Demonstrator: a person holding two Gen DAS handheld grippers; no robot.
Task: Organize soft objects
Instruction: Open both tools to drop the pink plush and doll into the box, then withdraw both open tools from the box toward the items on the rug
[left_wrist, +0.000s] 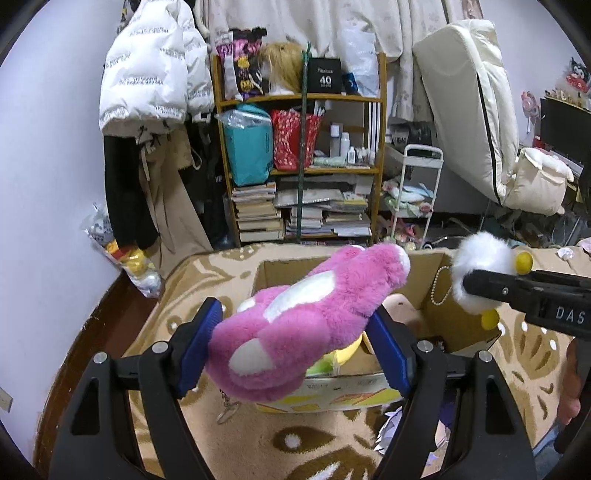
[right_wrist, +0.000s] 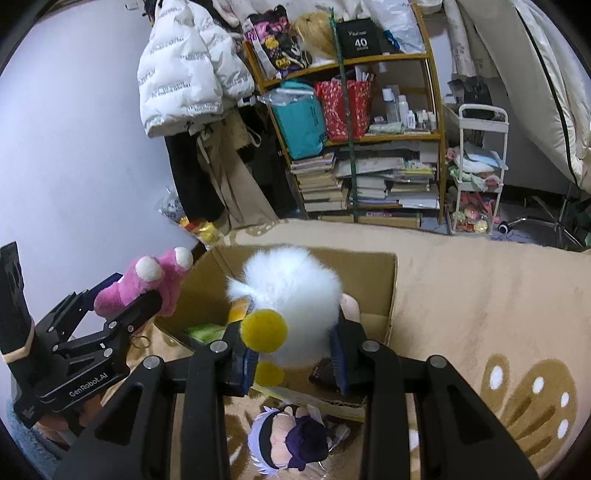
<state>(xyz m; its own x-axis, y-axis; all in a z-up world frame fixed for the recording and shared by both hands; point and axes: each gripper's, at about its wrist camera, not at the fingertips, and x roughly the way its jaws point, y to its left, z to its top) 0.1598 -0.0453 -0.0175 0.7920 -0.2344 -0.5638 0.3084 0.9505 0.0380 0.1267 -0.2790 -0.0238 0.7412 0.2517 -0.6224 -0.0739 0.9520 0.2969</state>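
A pale lilac wall (left_wrist: 48, 155) closes the left side, where a white puffer jacket (left_wrist: 147, 62) hangs above darker coats. Beside it stands a wooden shelf unit (left_wrist: 301, 98) — bags above, stacked books (left_wrist: 258, 212) below. A white trolley (left_wrist: 417, 188) sits to its right, near a leaning cream mattress (left_wrist: 469, 110). A tan patterned rug (right_wrist: 480, 295) covers the foreground over dark wood floor (left_wrist: 92, 332).
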